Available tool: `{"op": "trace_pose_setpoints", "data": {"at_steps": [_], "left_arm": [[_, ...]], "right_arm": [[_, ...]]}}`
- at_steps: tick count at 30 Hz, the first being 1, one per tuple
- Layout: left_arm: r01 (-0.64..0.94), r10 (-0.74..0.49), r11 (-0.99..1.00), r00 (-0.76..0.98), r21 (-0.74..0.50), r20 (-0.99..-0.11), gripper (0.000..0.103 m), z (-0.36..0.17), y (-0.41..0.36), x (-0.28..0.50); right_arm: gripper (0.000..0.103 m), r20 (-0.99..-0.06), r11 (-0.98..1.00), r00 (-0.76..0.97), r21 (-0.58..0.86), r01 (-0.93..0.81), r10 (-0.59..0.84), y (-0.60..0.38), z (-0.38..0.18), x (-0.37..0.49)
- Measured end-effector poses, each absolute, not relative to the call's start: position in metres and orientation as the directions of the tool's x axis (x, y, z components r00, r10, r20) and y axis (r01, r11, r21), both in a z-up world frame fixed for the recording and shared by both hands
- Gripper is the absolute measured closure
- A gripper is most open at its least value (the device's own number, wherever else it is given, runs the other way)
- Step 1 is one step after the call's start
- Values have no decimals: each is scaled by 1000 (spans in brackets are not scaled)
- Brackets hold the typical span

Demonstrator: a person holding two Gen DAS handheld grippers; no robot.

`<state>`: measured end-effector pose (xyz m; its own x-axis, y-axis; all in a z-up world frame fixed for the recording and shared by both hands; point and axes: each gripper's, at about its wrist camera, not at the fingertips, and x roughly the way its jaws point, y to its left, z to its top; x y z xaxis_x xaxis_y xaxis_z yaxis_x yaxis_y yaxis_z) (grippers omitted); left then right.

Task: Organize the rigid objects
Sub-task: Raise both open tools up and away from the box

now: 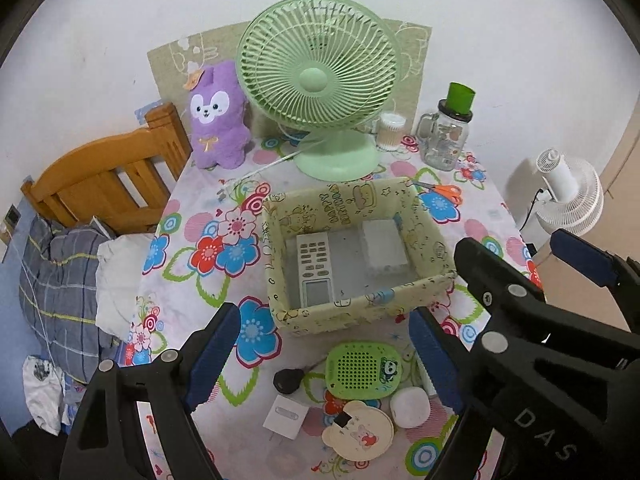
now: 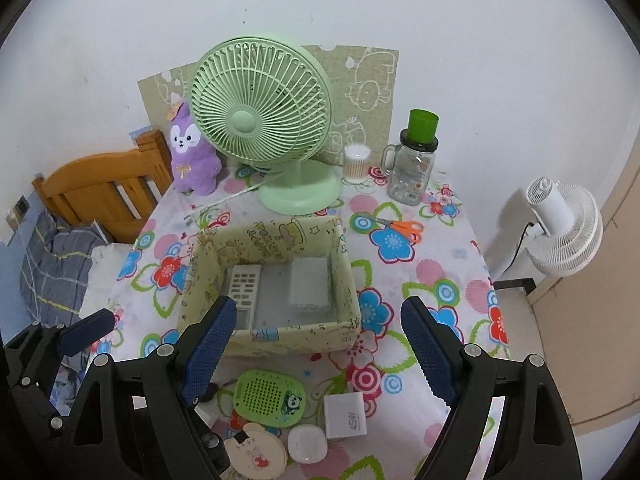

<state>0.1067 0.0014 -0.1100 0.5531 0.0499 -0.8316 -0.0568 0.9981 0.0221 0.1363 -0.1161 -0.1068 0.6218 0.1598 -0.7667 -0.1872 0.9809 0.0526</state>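
Green speaker point(image 1: 363, 371) and small items wait at the tabletop's near edge, before the box point(image 1: 352, 256).
Both tongs, left point(image 1: 324, 360) and right point(image 2: 320, 354), hang wide open and empty above them; crowded together, a grab could nudge the charger point(image 2: 345, 415) or round case point(image 2: 307, 444) off the edge.

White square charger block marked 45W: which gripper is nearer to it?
Right. The charger block lies between the right gripper's open fingers, toward the right one; the left gripper hangs further left, over the small black object.
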Motion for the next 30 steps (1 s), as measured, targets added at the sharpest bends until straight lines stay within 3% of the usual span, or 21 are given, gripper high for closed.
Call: {"op": "trace_pose_setpoints", "data": {"at_steps": [30], "left_arm": [[-64,75,997,574,47,-816,15,-122,-23,58]], "right_arm": [[16,-771,955,588,88,-284,246,-149,-120,87]]}}
